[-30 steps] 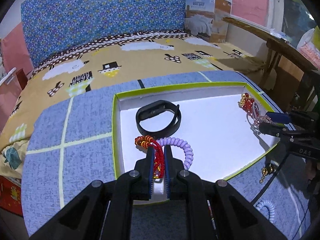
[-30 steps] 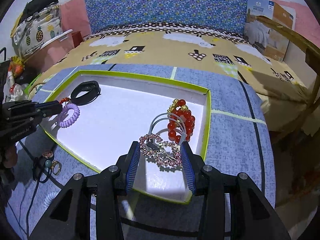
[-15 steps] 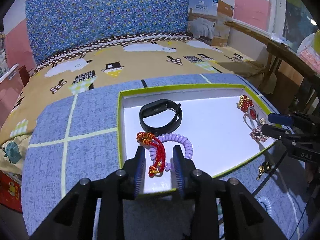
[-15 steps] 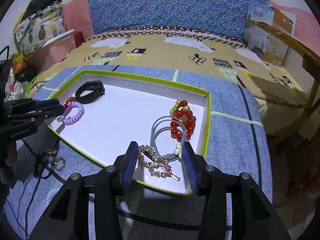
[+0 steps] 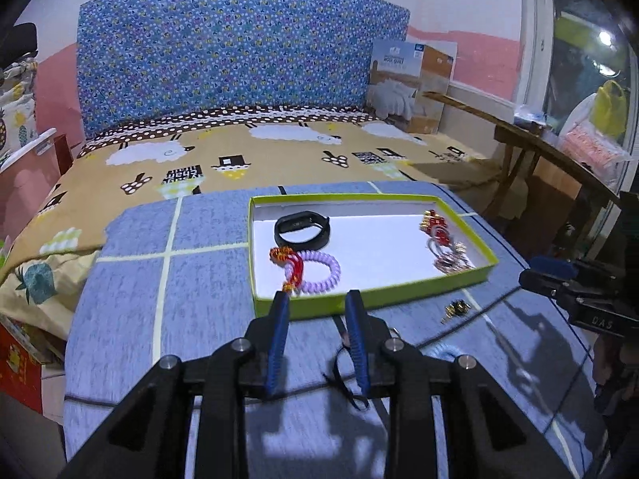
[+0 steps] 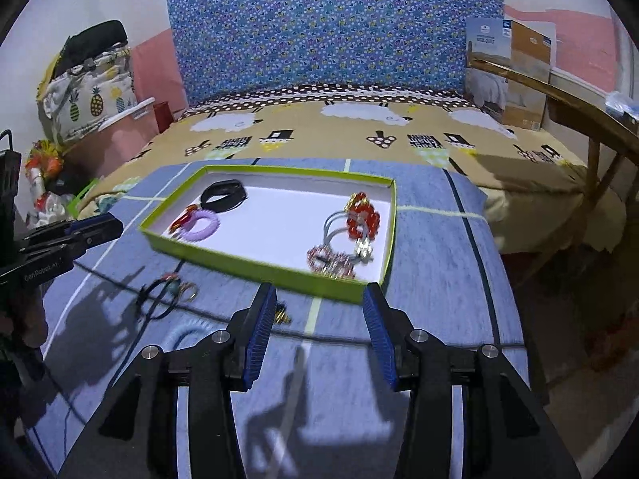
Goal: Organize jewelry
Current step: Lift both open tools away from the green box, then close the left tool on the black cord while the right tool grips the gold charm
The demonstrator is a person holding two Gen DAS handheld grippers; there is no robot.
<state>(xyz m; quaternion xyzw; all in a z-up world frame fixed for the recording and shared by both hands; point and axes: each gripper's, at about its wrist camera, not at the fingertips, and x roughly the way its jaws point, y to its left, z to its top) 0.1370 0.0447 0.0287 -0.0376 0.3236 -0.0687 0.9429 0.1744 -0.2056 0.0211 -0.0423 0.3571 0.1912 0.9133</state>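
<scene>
Both grippers are hovering empty, left gripper (image 5: 317,299) and right gripper (image 6: 319,291) with fingers spread apart, the green tray (image 5: 375,295) lying just beyond their tips.

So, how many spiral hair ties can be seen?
2: a purple spiral tie inside the green box, and a light blue one on the blue cover outside it. Others may be hidden.

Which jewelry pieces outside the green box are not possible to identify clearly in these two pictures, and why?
- Small gold piece: left wrist view, too small; in the right wrist view the left finger partly hides it.
- Light blue coil: blurred in the right wrist view; in the left wrist view mostly behind the left gripper.
- Ring-like pieces on a black cord: motion blur, type unclear.
</scene>
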